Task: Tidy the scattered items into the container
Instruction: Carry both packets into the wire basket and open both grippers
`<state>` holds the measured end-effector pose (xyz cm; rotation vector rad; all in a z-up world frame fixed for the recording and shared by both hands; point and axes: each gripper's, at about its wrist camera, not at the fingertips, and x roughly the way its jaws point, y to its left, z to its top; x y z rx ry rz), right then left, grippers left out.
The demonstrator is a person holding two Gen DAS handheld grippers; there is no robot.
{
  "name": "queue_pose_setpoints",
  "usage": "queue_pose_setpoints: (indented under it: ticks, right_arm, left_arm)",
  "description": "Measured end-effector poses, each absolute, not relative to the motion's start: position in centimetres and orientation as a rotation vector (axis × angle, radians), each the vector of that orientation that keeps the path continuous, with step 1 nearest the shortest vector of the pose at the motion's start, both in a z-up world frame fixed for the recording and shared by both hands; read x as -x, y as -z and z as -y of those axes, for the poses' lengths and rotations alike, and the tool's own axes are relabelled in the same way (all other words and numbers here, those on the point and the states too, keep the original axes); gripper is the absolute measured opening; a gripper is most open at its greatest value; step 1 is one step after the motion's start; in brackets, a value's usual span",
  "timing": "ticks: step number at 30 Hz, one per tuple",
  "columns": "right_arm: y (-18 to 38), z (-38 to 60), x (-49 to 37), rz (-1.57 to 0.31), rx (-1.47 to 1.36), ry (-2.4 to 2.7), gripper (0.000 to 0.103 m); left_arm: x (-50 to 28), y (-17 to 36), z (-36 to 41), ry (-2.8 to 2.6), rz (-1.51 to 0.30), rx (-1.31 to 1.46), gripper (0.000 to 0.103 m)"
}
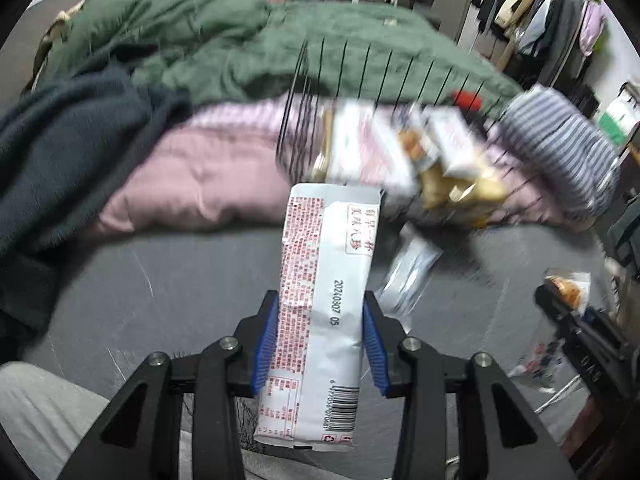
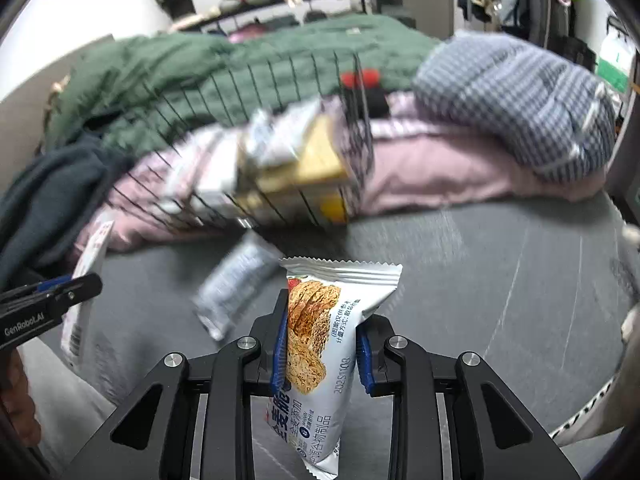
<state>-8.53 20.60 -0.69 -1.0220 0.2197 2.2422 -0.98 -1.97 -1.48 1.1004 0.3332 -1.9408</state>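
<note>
- From the right gripper (image 2: 322, 344), the grey sheet (image 2: 480, 280) at 2 o'clock lies bare and open.
- At 11 o'clock a loose silver packet (image 2: 236, 288) lies in the way.
- At 12 o'clock the wire basket (image 2: 256, 176) stands, with the pink pillow (image 2: 440, 172) beside it.

Left gripper (image 1: 324, 340) jaws clamp white sachet (image 1: 320, 312); wire basket (image 1: 384, 136) of packets ahead on bed; blurred.
</note>
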Motion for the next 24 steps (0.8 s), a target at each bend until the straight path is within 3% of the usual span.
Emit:
queue_pose_setpoints:
  ticks: [5,10,21,23,24]
  right_arm:
    - [-3.9,-21.8,12.1,-0.189,0.928,-2.328,0.028]
    - [-6.7,-24.3,17.3,-0.160,0.859,-2.421,0.028]
    - [-5.8,-28.1,24.7,-0.220,0.892,-2.487,0.028]
    - [-5.7,-28.2,25.4,-0.184,0.885,-2.498,0.029]
    - [-5.7,-28.0,25.5,-0.144,0.875,-2.494,0.033]
  left_arm:
    - [6.1,-2.6,3.0,2.024,-0.263,-1.041,0.044]
    - [11.7,-2.6,6.9,2.023,-0.232,-1.080,0.044]
    - [15.0,-0.6,14.6,1.943,-0.252,-1.099,0.045]
    - [15.2,-0.8,14.7,1.934,-0.216,-1.073,0.051]
    - [15.1,-1.0,14.6,1.926,-0.180,-1.047,0.072]
